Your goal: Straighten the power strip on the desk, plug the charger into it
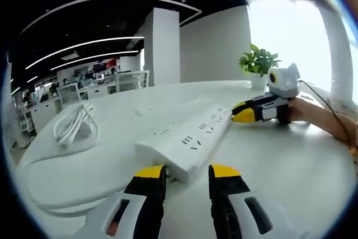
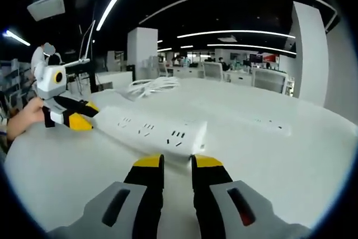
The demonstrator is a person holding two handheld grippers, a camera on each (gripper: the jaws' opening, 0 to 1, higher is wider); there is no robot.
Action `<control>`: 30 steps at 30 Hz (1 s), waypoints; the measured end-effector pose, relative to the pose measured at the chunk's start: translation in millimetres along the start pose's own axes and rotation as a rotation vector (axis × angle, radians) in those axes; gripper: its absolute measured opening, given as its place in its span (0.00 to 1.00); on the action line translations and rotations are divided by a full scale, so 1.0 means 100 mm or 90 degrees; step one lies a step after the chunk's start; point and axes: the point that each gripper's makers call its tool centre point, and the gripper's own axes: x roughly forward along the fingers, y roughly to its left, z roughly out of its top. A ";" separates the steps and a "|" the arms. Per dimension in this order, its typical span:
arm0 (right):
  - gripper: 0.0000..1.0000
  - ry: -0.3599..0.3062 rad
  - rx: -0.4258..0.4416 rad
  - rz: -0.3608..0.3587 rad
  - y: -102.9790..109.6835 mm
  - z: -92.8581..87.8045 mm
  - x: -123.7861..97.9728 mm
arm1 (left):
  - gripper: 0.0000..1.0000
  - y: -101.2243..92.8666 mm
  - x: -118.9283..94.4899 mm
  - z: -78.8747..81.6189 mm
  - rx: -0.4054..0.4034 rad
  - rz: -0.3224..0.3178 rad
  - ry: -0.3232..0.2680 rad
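Note:
A long white power strip (image 1: 187, 138) lies slantwise on the white desk (image 1: 291, 166). My left gripper (image 1: 187, 170) is open, its yellow-tipped jaws standing just short of the strip's near end. My right gripper (image 1: 241, 113), held by a hand, rests at the strip's far end. In the right gripper view the power strip (image 2: 148, 129) runs away to the left, and my right gripper (image 2: 178, 163) stands with a narrow gap and nothing in it, close to the strip's corner. My left gripper (image 2: 78, 117) touches the other end. A white charger with a coiled cable (image 1: 75, 124) (image 2: 150, 87) lies beyond.
A potted green plant (image 1: 258, 62) stands at the desk's far edge by the bright window. A flush socket panel (image 2: 267, 124) is set into the desk top. Office desks and chairs (image 2: 224, 74) fill the background.

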 end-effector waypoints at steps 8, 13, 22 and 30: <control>0.20 -0.006 0.009 -0.007 0.01 0.00 0.03 | 0.28 0.04 0.02 0.00 -0.011 0.004 -0.005; 0.21 -0.006 0.018 -0.011 0.02 0.00 0.04 | 0.28 0.05 0.02 0.01 -0.029 -0.003 -0.008; 0.21 -0.007 0.021 -0.014 0.01 0.00 0.04 | 0.28 0.05 0.04 0.01 -0.022 0.003 -0.007; 0.20 -0.001 0.012 -0.013 0.05 -0.01 0.02 | 0.27 0.07 0.04 0.01 -0.035 0.000 -0.009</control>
